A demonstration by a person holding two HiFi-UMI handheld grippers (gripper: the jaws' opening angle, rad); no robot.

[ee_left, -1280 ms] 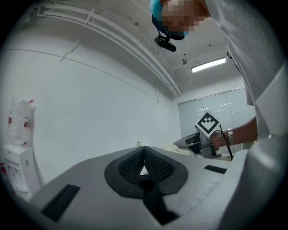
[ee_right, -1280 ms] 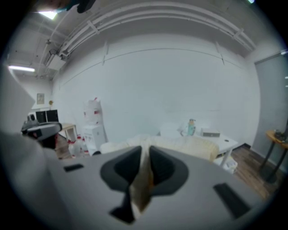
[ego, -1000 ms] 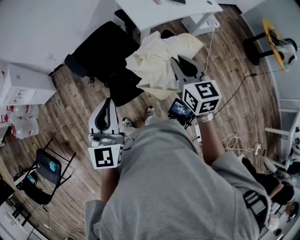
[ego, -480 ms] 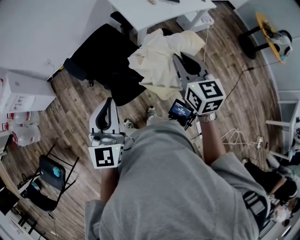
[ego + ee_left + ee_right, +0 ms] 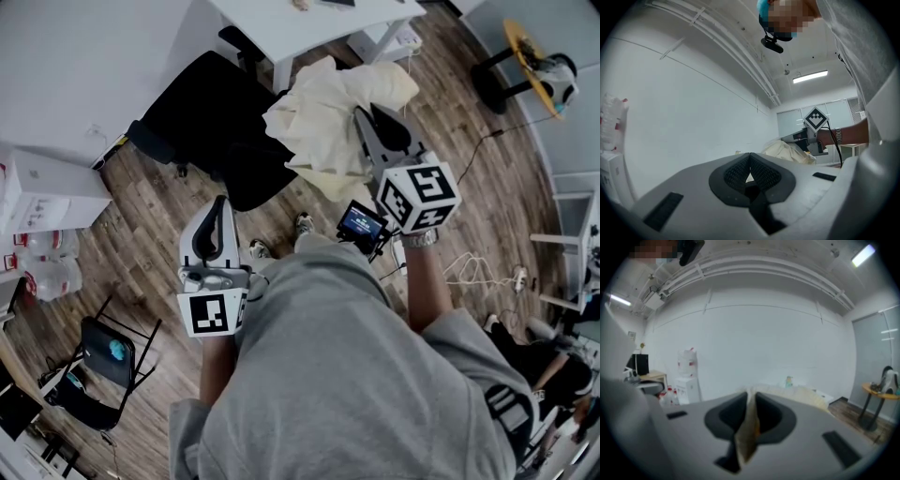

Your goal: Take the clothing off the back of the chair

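A cream-coloured garment (image 5: 323, 122) hangs bunched in the air beside the black office chair (image 5: 211, 117) in the head view. My right gripper (image 5: 364, 120) is shut on a fold of it; in the right gripper view the cream cloth (image 5: 748, 427) is pinched between the pads, and the rest of the garment (image 5: 806, 393) spreads beyond the jaws. My left gripper (image 5: 221, 208) is held nearer the person's body, away from the chair, its jaws closed together with nothing in them (image 5: 750, 165). The left gripper view also shows the garment (image 5: 787, 152) and the right gripper's marker cube (image 5: 815, 119).
A white desk (image 5: 309, 19) stands just behind the chair. White boxes (image 5: 42, 183) and water bottles (image 5: 42, 272) sit at the left, a small folding chair (image 5: 98, 361) at lower left. Cables (image 5: 473, 277) lie on the wood floor at the right, near a yellow-topped stool (image 5: 530, 56).
The right gripper has risen and drifted slightly right with the cream garment, which has lifted with it. The left gripper has stayed in place.
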